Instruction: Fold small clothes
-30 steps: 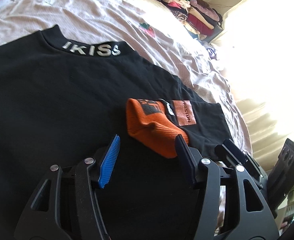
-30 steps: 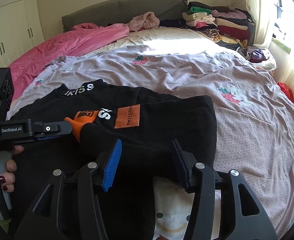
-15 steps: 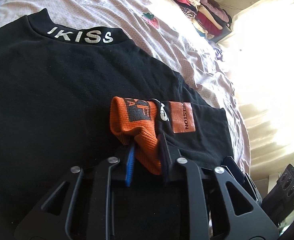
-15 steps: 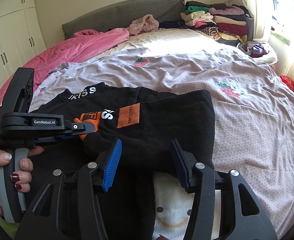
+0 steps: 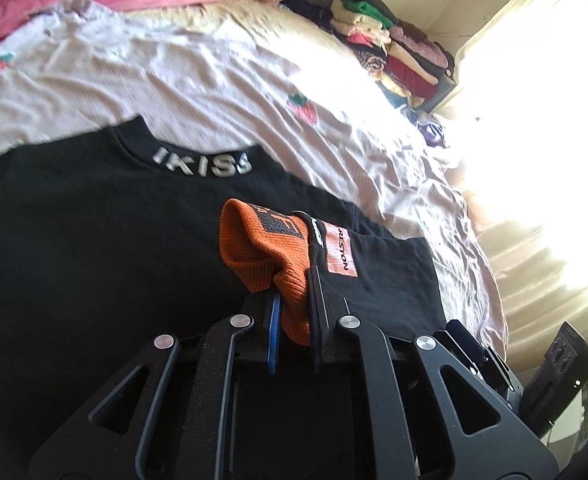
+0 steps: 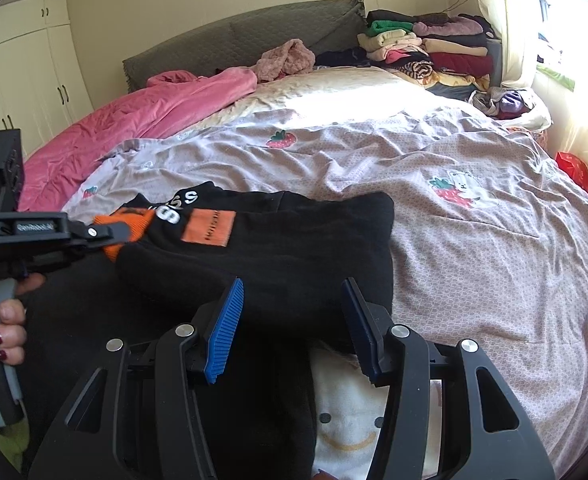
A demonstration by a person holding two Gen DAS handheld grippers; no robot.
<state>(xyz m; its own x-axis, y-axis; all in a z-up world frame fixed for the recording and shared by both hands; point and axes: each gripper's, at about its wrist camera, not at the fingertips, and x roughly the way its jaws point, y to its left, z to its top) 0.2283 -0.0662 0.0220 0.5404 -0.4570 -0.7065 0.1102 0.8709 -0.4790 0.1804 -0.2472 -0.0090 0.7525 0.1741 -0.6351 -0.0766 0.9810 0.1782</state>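
Observation:
A black sweatshirt [image 5: 93,260] with white "IKISS" lettering on its collar lies spread on the bed. Its sleeve [image 6: 294,240] is folded across the body and bears an orange patch [image 6: 209,228]. My left gripper [image 5: 294,292] is shut on the sleeve's orange ribbed cuff [image 5: 253,252] and holds it slightly raised. In the right wrist view the left gripper [image 6: 93,236] comes in from the left edge, pinching the cuff [image 6: 127,224]. My right gripper [image 6: 291,288] stands open just above the sleeve's near edge, with nothing pressed between its pads.
The lilac strawberry-print sheet [image 6: 454,240] covers the bed. A pink quilt [image 6: 133,120] lies at the far left, and stacked folded clothes [image 6: 426,48] at the far right by the window. A white smiley-face cloth [image 6: 350,420] lies under my right gripper. A hand [image 6: 5,320] grips the left handle.
My left gripper moved onto the orange cuff, shut on it and lifted it a little. My right gripper has stayed open in the same place.

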